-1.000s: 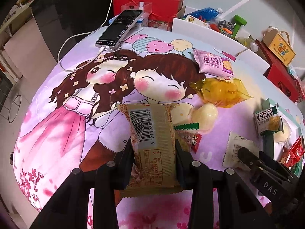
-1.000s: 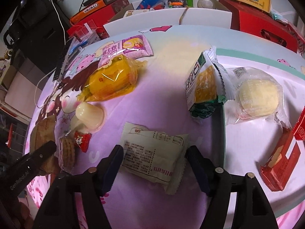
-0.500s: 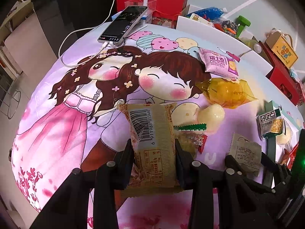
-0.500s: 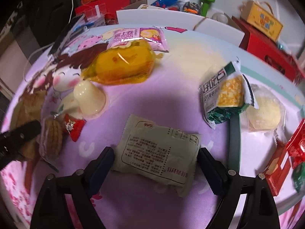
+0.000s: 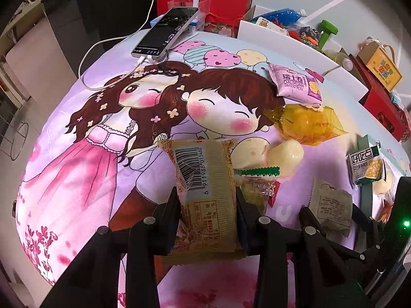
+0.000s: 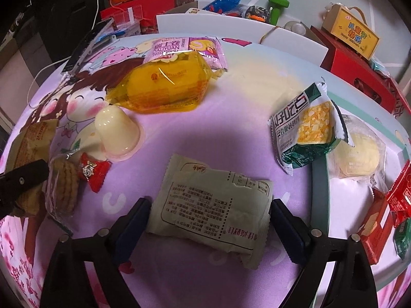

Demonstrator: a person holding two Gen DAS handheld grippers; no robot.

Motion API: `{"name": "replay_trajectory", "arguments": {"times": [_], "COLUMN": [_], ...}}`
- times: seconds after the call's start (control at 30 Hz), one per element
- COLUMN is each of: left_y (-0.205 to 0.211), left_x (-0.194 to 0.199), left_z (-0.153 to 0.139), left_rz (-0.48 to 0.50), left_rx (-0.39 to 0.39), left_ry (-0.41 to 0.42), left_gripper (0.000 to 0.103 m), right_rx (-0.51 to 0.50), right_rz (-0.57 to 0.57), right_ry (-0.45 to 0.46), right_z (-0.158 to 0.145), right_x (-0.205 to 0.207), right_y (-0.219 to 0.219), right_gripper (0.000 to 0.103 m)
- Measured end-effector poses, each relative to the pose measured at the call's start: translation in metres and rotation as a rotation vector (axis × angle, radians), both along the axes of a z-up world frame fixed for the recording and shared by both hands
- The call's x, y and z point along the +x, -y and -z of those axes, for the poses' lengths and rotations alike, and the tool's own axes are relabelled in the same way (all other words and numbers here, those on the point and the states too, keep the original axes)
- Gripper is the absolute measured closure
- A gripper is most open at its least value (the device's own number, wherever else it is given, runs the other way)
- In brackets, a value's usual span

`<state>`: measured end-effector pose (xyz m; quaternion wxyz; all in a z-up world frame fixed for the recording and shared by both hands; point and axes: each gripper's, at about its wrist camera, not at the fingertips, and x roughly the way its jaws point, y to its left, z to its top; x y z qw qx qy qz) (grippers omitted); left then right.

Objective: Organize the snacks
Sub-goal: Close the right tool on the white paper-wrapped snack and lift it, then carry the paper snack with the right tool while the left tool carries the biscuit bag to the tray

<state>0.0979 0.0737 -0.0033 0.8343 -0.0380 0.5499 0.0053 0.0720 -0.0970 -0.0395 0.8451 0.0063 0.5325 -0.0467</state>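
Between the closed fingers of the left gripper point(image 5: 207, 205) a tan packet point(image 5: 205, 190) is held with its long axis pointing far, while at the right the right gripper point(image 6: 209, 211) stands open around a pale packet point(image 6: 213, 205) lying crosswise on the cloth point(image 6: 179, 118).

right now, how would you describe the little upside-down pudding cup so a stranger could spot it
On the purple cartoon-print cloth, find the big orange translucent cake packet. Just below its left corner stands the small cream-coloured plastic pudding cup, upside down. It is the only rigid, dome-like item among flat wrappers.
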Motion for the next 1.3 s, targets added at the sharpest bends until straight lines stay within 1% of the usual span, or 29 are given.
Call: {"name": "replay_trajectory", "arguments": {"times": [0.23, 0.27, 0.3, 0.33, 0.37, 0.57, 0.77, 1.1, 1.3], "left_y": [-0.001, -0.001, 0.0, 0.0, -0.001, -0.002, 0.0, 0.008, 0.023], "left_x": [0.0, 0.0, 0.0, 0.0, 0.0, 0.0, -0.002, -0.003, -0.007], "left_z": [0.001, 0.001, 0.001, 0.001, 0.001, 0.001, -0.004, -0.022, -0.037], "left_rz": [-0.001, -0.002, -0.003, -0.003, -0.003, -0.002, 0.0, 0.028, 0.063], "left_rx": [0.0, 0.0, 0.0, 0.001, 0.001, 0.005, 0.008, -0.001, -0.006], "left_ry": [0.0, 0.0, 0.0, 0.0, 0.0, 0.003, 0.015, 0.065, 0.107], "left_gripper": [0.063, 0.063, 0.063, 0.063, 0.063, 0.063, 0.063, 0.063, 0.063], "right_rx": [0.013, 0.016, 0.018, 0.021, 0.025, 0.041, 0.044, 0.05, 0.055], "right_rz": [-0.009, -0.008, -0.008, -0.008, -0.01, -0.013, -0.018, 0.003, 0.038], "right_ry": [0.007, 0.01, 0.01, 0.014, 0.014, 0.023, 0.072, 0.134, 0.172], "right_z": [-0.004, -0.005, -0.005, -0.006, -0.007, -0.011, -0.03, -0.059, -0.075], "right_x": [-0.002, -0.002, -0.002, -0.002, -0.002, -0.003, -0.008, -0.021, -0.031], "right_y": [-0.003, -0.003, -0.002, -0.002, -0.001, 0.0, 0.0, 0.011, 0.026], "right_gripper": [0.023, 0.026, 0.032, 0.035, 0.036, 0.037, 0.037, 0.037, 0.037]}}
